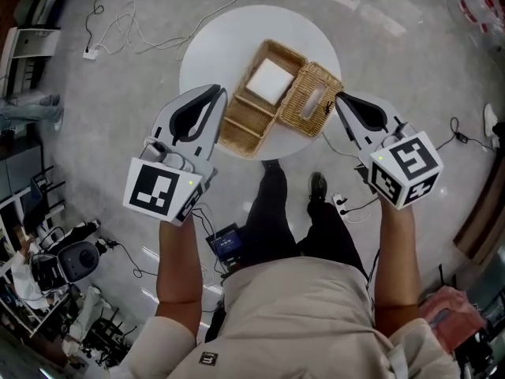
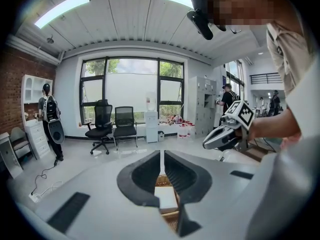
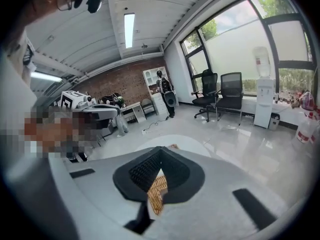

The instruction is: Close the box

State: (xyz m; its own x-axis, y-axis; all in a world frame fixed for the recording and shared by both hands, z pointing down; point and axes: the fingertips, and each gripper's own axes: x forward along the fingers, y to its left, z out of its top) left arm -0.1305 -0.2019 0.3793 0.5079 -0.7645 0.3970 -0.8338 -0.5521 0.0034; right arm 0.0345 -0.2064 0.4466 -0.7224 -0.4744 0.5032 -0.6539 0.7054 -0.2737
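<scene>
Our left gripper [image 1: 214,94] has its jaws drawn together to a thin slit, with nothing clamped between them. In the left gripper view [image 2: 161,153] a strip of wicker and a white patch show through the gap behind the tips, lying below the jaws. Our right gripper [image 1: 340,98] is fully closed and also empty. In the right gripper view [image 3: 160,153] its tips meet, and only a wedge of wicker weave shows through the opening behind them.

Both grippers point forward and down toward the box [image 1: 246,125], one on each side. From the head view, the left tips sit just beside its left edge and the right tips sit at the outer edge of the lid [image 1: 312,98]. We cannot tell whether either one touches.

The box is a woven wicker one with compartments, standing open on the round white table [image 1: 217,42]. Its lid is folded out flat to the right, and a white square item [image 1: 270,81] lies in the far compartment.

Around the table the grey floor [image 1: 118,77] carries loose cables. Two black office chairs [image 2: 111,125] stand before the large window [image 2: 130,94].
</scene>
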